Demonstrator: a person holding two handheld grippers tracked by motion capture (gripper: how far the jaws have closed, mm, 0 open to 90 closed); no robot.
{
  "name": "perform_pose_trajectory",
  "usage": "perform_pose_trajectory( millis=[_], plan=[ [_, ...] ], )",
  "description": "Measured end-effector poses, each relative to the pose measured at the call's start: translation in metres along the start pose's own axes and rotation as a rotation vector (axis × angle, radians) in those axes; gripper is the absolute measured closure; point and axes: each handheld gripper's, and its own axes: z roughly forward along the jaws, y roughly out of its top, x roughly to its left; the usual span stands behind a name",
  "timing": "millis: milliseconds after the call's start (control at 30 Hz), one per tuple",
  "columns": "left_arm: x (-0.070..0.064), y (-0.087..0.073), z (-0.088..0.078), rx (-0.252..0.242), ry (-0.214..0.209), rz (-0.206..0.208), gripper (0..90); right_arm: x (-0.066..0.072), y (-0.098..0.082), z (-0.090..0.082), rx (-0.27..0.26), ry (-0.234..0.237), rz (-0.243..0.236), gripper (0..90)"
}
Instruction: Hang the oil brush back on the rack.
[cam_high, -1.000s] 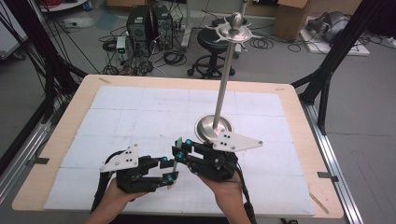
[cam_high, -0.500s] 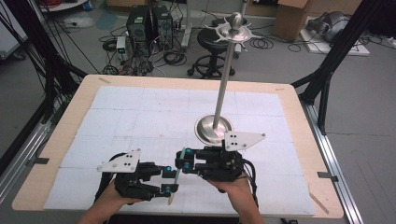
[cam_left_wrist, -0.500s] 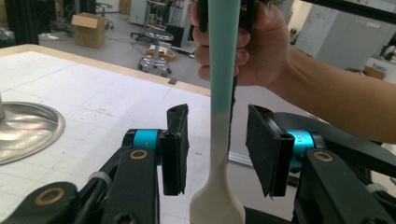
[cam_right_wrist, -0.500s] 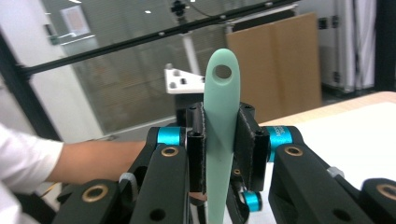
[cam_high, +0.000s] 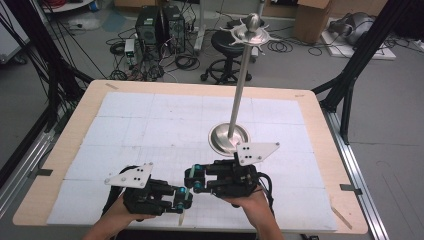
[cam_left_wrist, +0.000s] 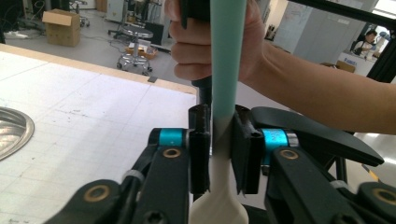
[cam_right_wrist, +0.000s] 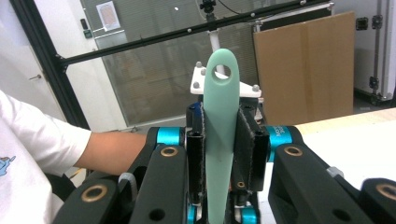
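A utensil with a mint-green handle (cam_right_wrist: 220, 116) and a cream-white head (cam_left_wrist: 217, 212) is held between both grippers near the table's front edge. My left gripper (cam_left_wrist: 223, 154) is shut on its pale neck, just above the head. My right gripper (cam_right_wrist: 222, 154) is shut on the green handle below its hanging hole. In the high view the left gripper (cam_high: 182, 197) and right gripper (cam_high: 192, 180) meet almost tip to tip, and the utensil's cream tip (cam_high: 181, 218) pokes out toward the front edge. The hand holding the right gripper (cam_left_wrist: 205, 42) shows close behind the handle.
A tall metal stand rises from a round steel base (cam_high: 229, 137) at mid-table, just beyond the right gripper, with hooked arms at its top (cam_high: 253, 30). The table carries a white gridded mat (cam_high: 150, 125). Stools, cables and boxes lie on the floor beyond.
Both grippers have drifted a little toward the front edge of the table, still joined on the utensil. The stand has not moved.
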Motion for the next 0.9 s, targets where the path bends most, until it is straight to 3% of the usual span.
perform_pose_trajectory(
  millis=[100,133,167,233,300,333,367,400,433,467,500,533,567,667,900],
  plan=[
    [0.001,0.000,0.000,0.002,0.029,-0.001,81.1,-0.001,-0.001,0.000,-0.013,-0.018,0.021,74.1],
    [0.001,0.000,0.000,0.006,0.051,0.001,81.3,-0.001,-0.001,-0.001,-0.043,-0.074,0.052,57.8],
    [0.001,0.001,0.000,0.008,0.078,-0.002,81.3,-0.001,-0.001,-0.001,-0.043,-0.074,0.052,57.8],
    [0.002,0.001,-0.001,0.009,0.129,0.004,81.3,0.000,-0.001,-0.004,-0.058,-0.160,0.090,47.9],
    [0.002,0.001,0.000,0.003,0.185,0.001,81.3,0.000,-0.001,-0.009,-0.078,-0.190,0.099,46.9],
    [0.002,0.001,0.001,0.012,0.261,0.004,81.3,0.003,-0.001,-0.012,-0.091,-0.243,0.095,44.8],
    [0.002,0.001,0.001,0.012,0.261,0.004,81.3,0.005,-0.001,-0.013,-0.091,-0.282,0.091,44.5],
    [0.002,0.001,0.001,0.016,0.287,0.006,81.3,0.007,-0.001,-0.014,-0.093,-0.318,0.090,43.3],
    [0.001,0.001,0.003,0.020,0.350,0.009,81.3,0.008,0.000,-0.014,-0.093,-0.348,0.083,43.6],
    [0.001,0.001,0.004,0.023,0.376,0.012,81.2,0.011,0.000,-0.013,-0.094,-0.390,0.080,44.7],
    [0.001,0.001,0.004,0.023,0.376,0.012,81.2,0.011,0.000,-0.013,-0.094,-0.390,0.080,44.7],
    [0.001,0.001,0.005,0.023,0.399,0.014,81.2,0.016,0.001,-0.011,-0.080,-0.455,0.064,49.2],
    [0.000,0.001,0.006,0.021,0.418,0.014,81.2,0.016,0.001,-0.011,-0.080,-0.455,0.064,49.2],
    [0.000,0.002,0.008,0.029,0.466,0.022,81.2,0.023,0.003,-0.004,-0.042,-0.559,0.057,52.8],
    [-0.003,0.002,0.014,0.050,0.520,0.043,81.2,0.023,0.001,0.007,-0.011,-0.596,0.102,57.0]
  ],
)
